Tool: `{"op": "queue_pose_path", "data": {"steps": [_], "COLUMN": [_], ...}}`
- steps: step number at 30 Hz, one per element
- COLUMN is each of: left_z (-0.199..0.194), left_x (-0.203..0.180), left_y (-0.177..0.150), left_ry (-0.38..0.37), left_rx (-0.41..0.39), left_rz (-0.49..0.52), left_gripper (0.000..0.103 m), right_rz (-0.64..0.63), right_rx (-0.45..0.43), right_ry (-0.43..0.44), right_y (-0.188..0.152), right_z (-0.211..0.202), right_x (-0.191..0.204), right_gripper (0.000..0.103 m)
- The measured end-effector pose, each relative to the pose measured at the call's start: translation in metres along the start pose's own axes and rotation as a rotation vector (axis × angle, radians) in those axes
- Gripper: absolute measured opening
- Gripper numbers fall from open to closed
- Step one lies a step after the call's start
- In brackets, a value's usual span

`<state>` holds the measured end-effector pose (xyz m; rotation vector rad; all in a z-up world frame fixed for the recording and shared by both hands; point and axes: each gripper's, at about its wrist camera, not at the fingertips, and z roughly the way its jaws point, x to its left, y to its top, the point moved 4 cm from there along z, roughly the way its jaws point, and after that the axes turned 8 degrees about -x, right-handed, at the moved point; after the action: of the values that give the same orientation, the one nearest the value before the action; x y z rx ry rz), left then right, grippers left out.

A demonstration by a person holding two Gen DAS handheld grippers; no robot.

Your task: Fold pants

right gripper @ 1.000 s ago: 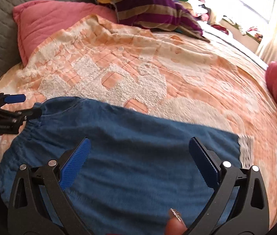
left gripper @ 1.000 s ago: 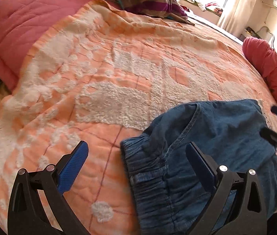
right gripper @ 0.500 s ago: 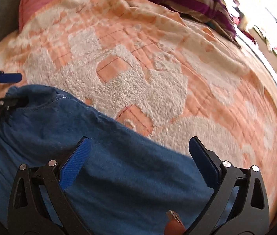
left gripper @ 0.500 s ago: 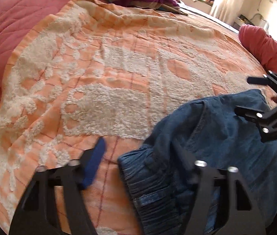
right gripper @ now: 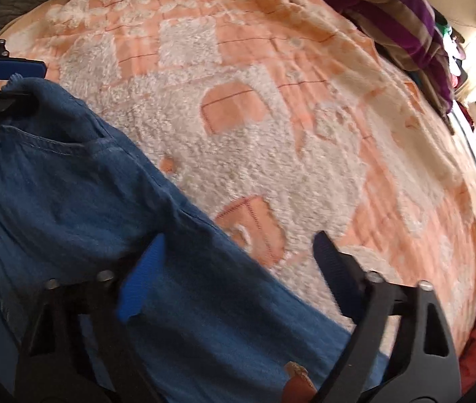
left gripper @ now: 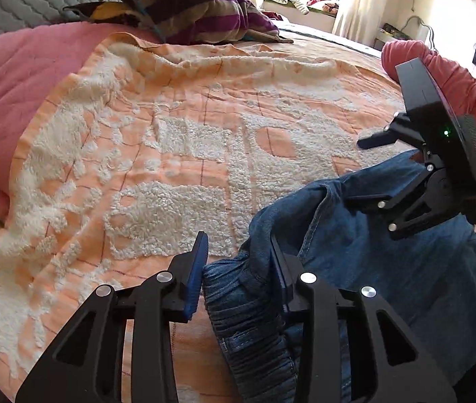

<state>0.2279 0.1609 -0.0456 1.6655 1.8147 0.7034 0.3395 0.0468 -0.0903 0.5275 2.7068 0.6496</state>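
Note:
Blue denim pants (left gripper: 389,275) lie on the bed at the lower right of the left wrist view and at the lower left of the right wrist view (right gripper: 53,184). My left gripper (left gripper: 238,268) is closing on the elastic waistband corner; the cloth is bunched between its pads, which press on it. From the right wrist view the left gripper (right gripper: 9,84) pinches that same corner at the far left. My right gripper (right gripper: 238,262) straddles the pants' far edge, its jaws closing but still wide, one pad over denim and one over blanket. In the left wrist view the right gripper (left gripper: 362,171) sits at the right.
An orange and white fleece blanket (left gripper: 170,151) covers the bed. A pink quilt (left gripper: 19,84) lies at the left, a purple striped pillow (left gripper: 187,6) at the back, a red cushion (left gripper: 456,77) at the right. A fingertip (right gripper: 298,383) shows at the bottom edge.
The left jaws narrowed from wide open onto the waistband corner and bunched it up. The right gripper came down, rolled, and its jaws began to narrow over the pants' edge.

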Motion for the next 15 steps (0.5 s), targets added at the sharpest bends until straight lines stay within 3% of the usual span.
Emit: {"op": "queue_pose_path", "data": {"steps": [1,2,4,7,15], "left_z": [0.001,0.002,0.004,0.005,-0.016], "left_x": [0.0,-0.001,-0.001,-0.002,-0.006], "left_y": [-0.001,-0.002,-0.001,-0.001,0.0], "left_ry": [0.002,0.011,0.025,0.038,0.049], "left_rx": [0.006,0.007,0.009,0.006,-0.049], "left_rz": [0.004,0.012,0.026,0.043,0.072], "left_gripper": [0.033,0.033,0.033,0.033,0.033], "right_rz": [0.011,0.022,0.046,0.07,0.231], "right_rx": [-0.008,-0.017,-0.048,-0.083,-0.254], "right_ry": [0.028,0.06,0.098,0.053,0.016], "right_y": [-0.001,-0.002,-0.001,-0.001,-0.013], "right_z": [0.001,0.002,-0.002,-0.013,-0.075], "right_x": [0.004,0.008,0.014,0.018,0.013], "right_gripper": [0.047,0.037,0.008,0.001,0.001]}}
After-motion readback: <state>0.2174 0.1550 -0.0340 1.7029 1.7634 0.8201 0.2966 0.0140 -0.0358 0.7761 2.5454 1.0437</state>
